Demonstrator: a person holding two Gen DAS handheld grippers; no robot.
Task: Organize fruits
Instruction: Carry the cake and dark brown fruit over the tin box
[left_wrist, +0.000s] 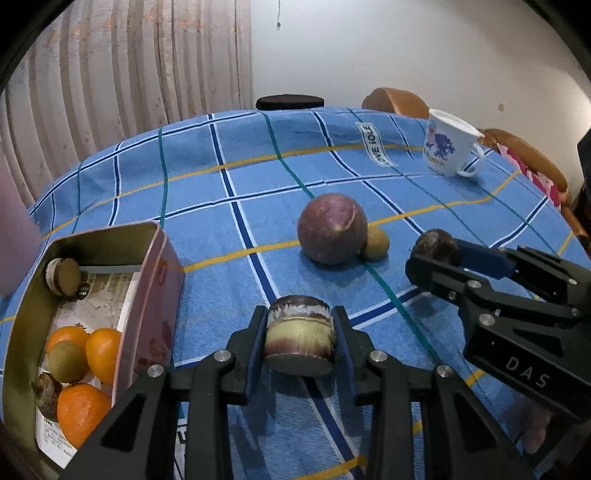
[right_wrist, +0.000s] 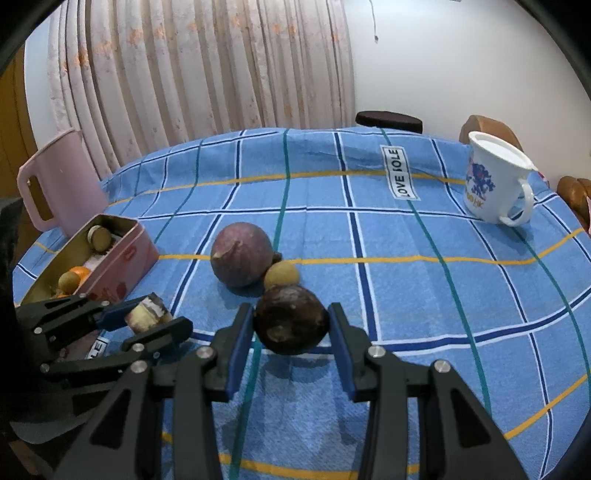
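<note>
The left gripper (left_wrist: 300, 341) clamps a short purple-and-cream sugarcane segment (left_wrist: 300, 334) above the blue-checked counter (left_wrist: 229, 229), with the pink metal tin (left_wrist: 155, 295) at nine o'clock. The right gripper (right_wrist: 291, 325) grips a dark round brown fruit (right_wrist: 291, 319).

A blue plaid tablecloth (right_wrist: 406, 295) is spread over the table, with a "LOVE" label (right_wrist: 400, 172) sewn onto it. A white printed mug (right_wrist: 495, 181) is set near the far edge. A pink pitcher (right_wrist: 61, 181) is seen before pleated curtains (right_wrist: 207, 70).
</note>
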